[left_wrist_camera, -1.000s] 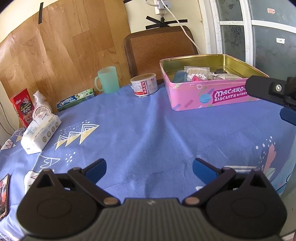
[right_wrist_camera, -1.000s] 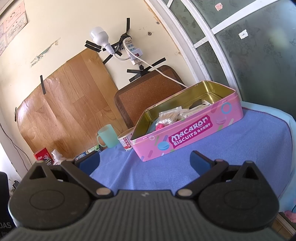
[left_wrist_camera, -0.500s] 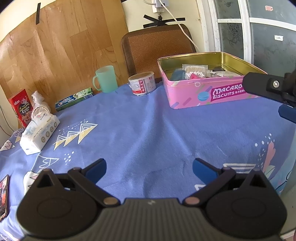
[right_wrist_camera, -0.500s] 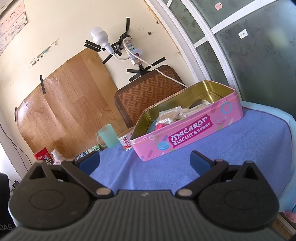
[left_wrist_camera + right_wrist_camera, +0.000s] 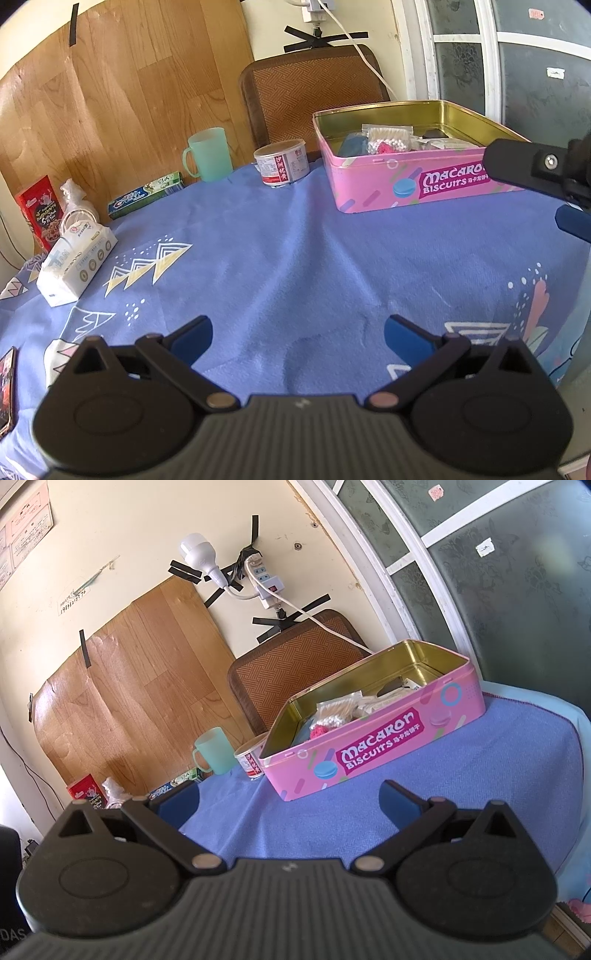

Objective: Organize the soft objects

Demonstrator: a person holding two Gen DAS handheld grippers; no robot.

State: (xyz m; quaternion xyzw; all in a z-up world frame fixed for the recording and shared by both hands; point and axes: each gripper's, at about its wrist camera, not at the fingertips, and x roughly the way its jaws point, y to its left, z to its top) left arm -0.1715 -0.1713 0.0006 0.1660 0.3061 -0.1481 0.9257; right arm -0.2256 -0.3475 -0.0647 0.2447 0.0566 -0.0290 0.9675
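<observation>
Left wrist view: left gripper (image 5: 297, 338) hangs over the blue tablecloth (image 5: 295, 266), jaws spread wide, nothing between them. Out at 10 o'clock a tissue pack (image 5: 75, 264) lies on the cloth. At 1 o'clock sits the pink biscuit tin (image 5: 413, 184), lid off, with a cotton swab bag (image 5: 388, 138) and other small stuff inside. Beside it at 12 there's a can (image 5: 282, 164), then a green mug (image 5: 208, 155). Right gripper (image 5: 290, 803) is also released and holding nothing, tin straight ahead at 12.
</observation>
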